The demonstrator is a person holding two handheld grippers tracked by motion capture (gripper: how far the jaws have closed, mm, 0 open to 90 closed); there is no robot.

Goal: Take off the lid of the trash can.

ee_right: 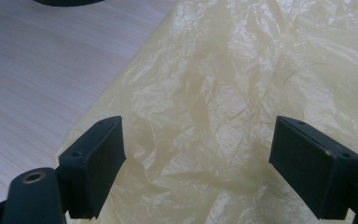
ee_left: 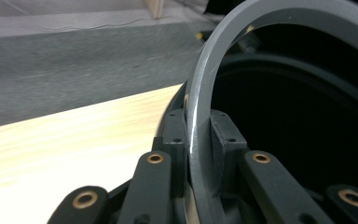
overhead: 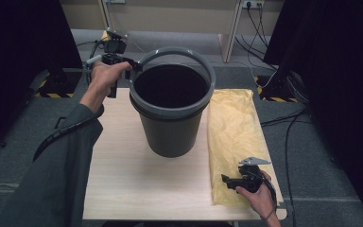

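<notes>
Ring of grey plastic, lifted off the bin rim, is clamped between the left gripper pads; right gripper hangs wide over the yellow bag beside the bin. Wooden table stands on grey carpet.

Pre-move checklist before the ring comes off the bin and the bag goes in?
1. Left gripper clamped on the grey ring: ok, pads on both sides.
2. Ring free of bin: cannot tell; far side looks raised.
3. Right gripper ready for the yellow bag: ok, jaws wide, above the plastic.
4. Bag flat on table: ok.
5. Bin empty: cannot tell, interior dark.
</notes>
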